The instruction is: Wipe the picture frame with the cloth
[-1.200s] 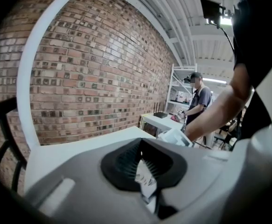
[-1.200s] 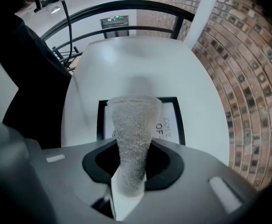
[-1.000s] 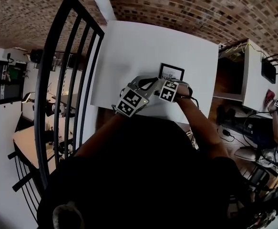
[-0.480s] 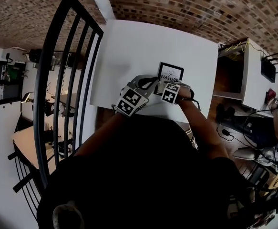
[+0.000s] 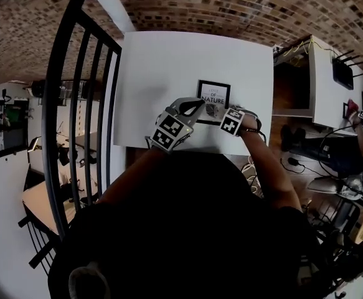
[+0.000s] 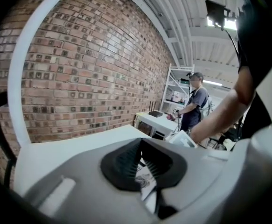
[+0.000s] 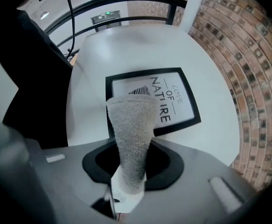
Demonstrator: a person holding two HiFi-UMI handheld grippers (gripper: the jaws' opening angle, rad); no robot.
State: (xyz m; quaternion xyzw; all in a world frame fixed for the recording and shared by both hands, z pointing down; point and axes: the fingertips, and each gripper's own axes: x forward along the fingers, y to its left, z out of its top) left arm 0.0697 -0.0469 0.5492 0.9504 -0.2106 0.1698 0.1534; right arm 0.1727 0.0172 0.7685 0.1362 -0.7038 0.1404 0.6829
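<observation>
The left gripper and the right gripper are made of smooth light grey plastic with round shapes. Each one carries a cube covered in black and white square marks, like little puzzles. Up close, the jaws have black pads with thin ridges, set in a black ring shaped a bit like a wide heart. A pale slot sits in the grey shell on each side. The person wears a dark top with short sleeves. A thin dark band or cord shows at the right wrist
</observation>
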